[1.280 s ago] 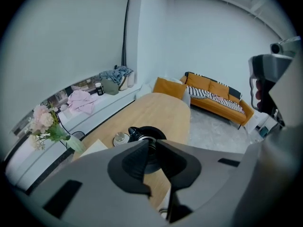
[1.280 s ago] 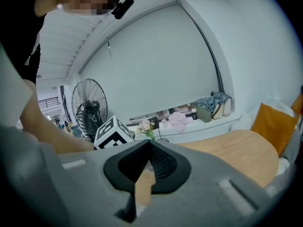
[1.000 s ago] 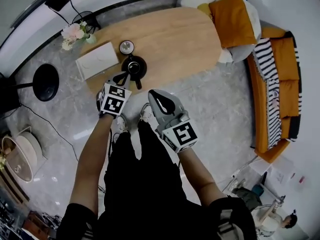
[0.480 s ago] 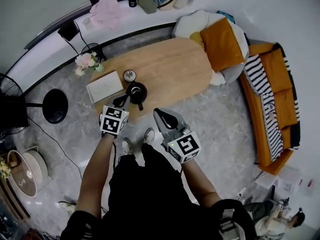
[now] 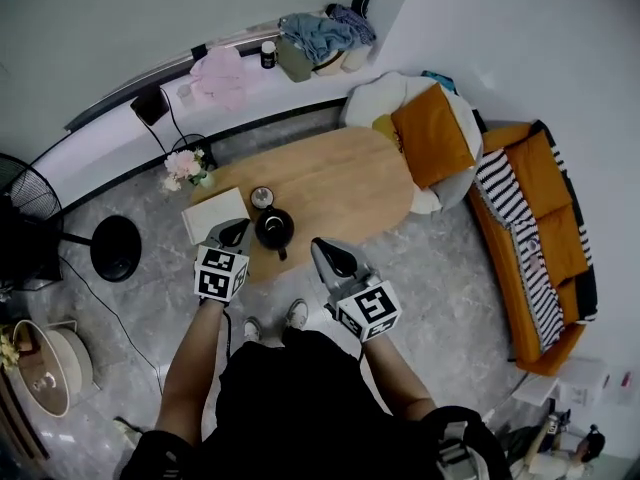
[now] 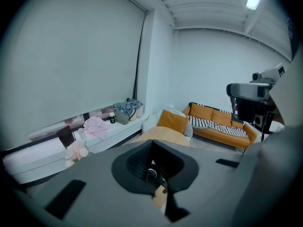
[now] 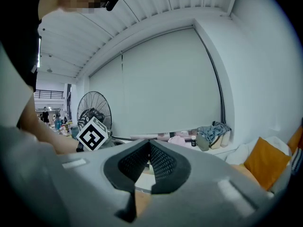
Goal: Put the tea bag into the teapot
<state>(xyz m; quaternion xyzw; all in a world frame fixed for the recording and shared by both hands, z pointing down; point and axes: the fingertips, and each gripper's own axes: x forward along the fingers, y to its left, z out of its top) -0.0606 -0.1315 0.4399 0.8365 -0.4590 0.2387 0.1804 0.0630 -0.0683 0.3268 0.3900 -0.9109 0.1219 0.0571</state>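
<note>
left gripper [image 5: 236,231], right gripper [image 5: 331,255] lifted; teapot [image 5: 274,228], white box [image 5: 214,213] on table [image 5: 345,178]

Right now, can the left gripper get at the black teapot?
Probably yes. The left gripper is beside the teapot in the head view, with nothing between them; its jaws are shut and empty, so they must open first.

Left gripper [image 5: 233,232] backs up off teapot [image 5: 274,228]; right gripper [image 5: 331,255] rises too; table [image 5: 350,173] sits farther below, more room shows.
</note>
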